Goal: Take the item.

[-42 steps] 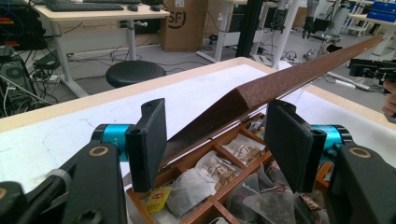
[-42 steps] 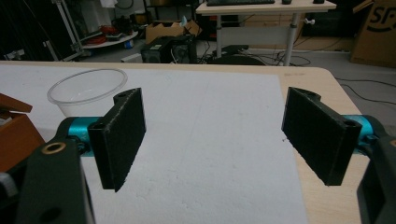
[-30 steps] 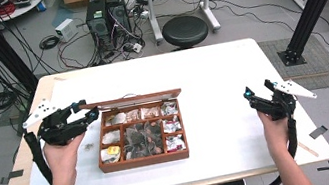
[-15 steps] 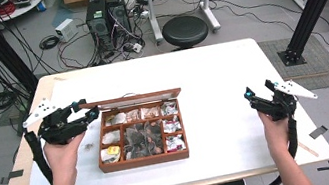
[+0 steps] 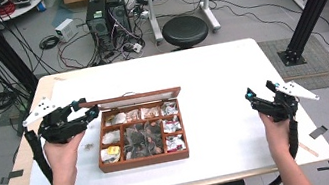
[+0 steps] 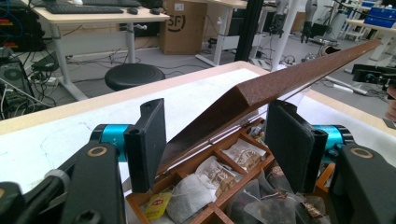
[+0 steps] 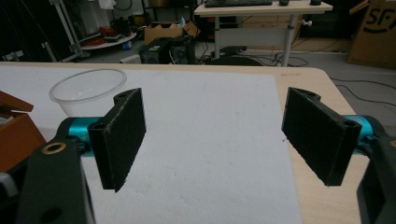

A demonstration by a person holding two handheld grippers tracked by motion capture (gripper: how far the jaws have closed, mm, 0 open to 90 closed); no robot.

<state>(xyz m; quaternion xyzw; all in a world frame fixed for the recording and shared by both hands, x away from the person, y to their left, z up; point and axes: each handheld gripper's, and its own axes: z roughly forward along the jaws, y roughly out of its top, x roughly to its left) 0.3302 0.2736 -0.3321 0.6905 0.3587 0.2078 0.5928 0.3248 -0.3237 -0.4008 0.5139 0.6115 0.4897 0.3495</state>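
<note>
A wooden tea box (image 5: 146, 162) sits mid-table, its compartments filled with tea bags (image 5: 140, 138). Its lid (image 5: 130, 99) stands raised along the far side. My left gripper (image 5: 88, 109) is at the lid's left end. In the left gripper view the lid (image 6: 280, 84) slants up between my open jaws (image 6: 217, 140), and I cannot tell whether either pad touches it. Tea bags (image 6: 205, 182) lie below in the box. My right gripper (image 5: 258, 89) hovers open over the white mat at the right, well apart from the box, with nothing between its jaws (image 7: 212, 135).
A clear plastic bowl (image 7: 88, 88) stands on the white mat (image 7: 210, 112) beyond the box's corner (image 7: 14, 135). A black stool (image 5: 185, 30), computer towers and cables lie on the floor past the table's far edge.
</note>
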